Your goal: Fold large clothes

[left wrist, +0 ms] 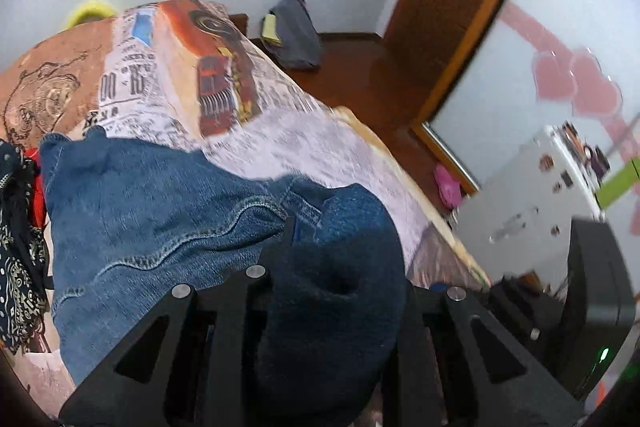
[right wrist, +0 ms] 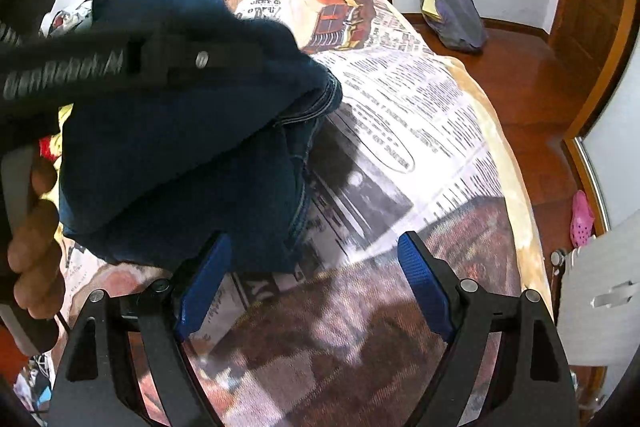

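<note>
Left gripper (left wrist: 320, 227) fingertips buried under bunched jeans (left wrist: 160, 211). Patterned cloth (left wrist: 16, 247) cut off at frame edge. Fridge (left wrist: 528, 203) motion-blurred.

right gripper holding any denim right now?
No. In the right wrist view the right gripper has its blue pads spread wide over the printed blanket, nothing between them; the jeans lie beside it.

You have two hand-held grippers: the left hand-held gripper (right wrist: 256, 55) clamped on cloth, and the right hand-held gripper (right wrist: 316, 279) with its two blue pads (right wrist: 424, 287) standing apart. One pair of jeans (left wrist: 160, 219) hangs from the left one. One patterned dark garment (left wrist: 18, 247) lies to its left. One printed blanket (right wrist: 420, 131) spreads under both. Beyond them sits one grey bag (right wrist: 456, 15), and right of the right one, one pink shoe (right wrist: 581, 219).
</note>
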Motion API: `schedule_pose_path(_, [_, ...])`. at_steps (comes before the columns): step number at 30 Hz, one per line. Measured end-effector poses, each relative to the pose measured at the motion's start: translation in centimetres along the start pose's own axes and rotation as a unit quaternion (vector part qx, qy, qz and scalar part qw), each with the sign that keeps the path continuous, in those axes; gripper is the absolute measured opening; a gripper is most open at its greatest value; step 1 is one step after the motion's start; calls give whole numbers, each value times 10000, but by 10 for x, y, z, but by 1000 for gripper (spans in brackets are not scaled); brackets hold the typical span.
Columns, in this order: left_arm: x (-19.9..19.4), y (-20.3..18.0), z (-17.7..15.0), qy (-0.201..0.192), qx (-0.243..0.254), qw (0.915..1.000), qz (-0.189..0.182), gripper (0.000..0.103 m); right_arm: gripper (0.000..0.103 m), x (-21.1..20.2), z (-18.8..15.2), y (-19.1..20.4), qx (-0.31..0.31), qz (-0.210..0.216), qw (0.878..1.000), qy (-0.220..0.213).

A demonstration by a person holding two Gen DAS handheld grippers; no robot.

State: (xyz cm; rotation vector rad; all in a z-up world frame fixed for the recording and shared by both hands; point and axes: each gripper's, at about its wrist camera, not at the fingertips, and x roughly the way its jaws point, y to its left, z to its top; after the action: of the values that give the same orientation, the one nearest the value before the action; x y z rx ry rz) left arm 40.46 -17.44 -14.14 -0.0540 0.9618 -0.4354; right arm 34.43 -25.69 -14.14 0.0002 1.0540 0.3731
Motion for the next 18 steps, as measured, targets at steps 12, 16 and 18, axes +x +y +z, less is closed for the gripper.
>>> schedule_pose_path(12, [2, -13, -42, 590, 447, 9970, -212, 24, 83, -16, -13, -15, 131, -133, 9998, -20])
schedule_pose_path(16, [-13, -17, -38, 708, 485, 9953, -455, 47, 83, -30, -9, -23, 219, -167, 9995, -171])
schedule_pose_path(18, [-27, -15, -34, 620, 461, 9951, -618, 55, 83, -38, -5, -25, 241, -188, 9991, -281])
